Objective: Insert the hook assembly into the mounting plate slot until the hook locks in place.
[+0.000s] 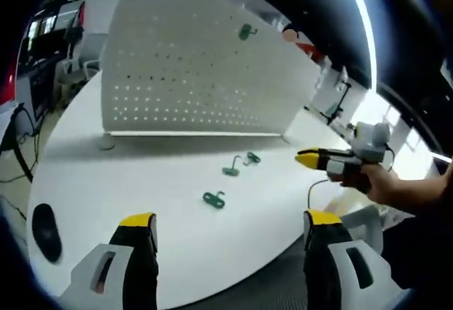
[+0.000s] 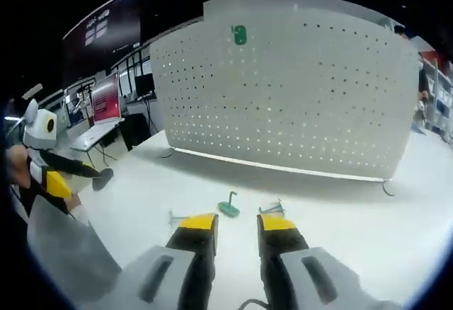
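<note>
The green hooks are lying loose on the white bench [image 2: 368,239], in front of the standing white pegboard [image 2: 297,90]. One hook with an upright stem [image 2: 228,207] is sitting just ahead of the right tool [image 2: 237,226], a little beyond its yellow tips and in line with the gap between them. Its flat base is resting on the bench and its stem is pointing up. The right tool is being held low and level, aimed at the pegboard, with its jaws a little apart and nothing between them.

The left tool [image 1: 230,225] is being held farther from the pegboard, spread wide and holding nothing. Another hook [image 1: 214,199] is lying just ahead of it. One hook is already hanging high on the pegboard [image 2: 239,35]. The right tool is judged nearer to the upright-stem hook.
</note>
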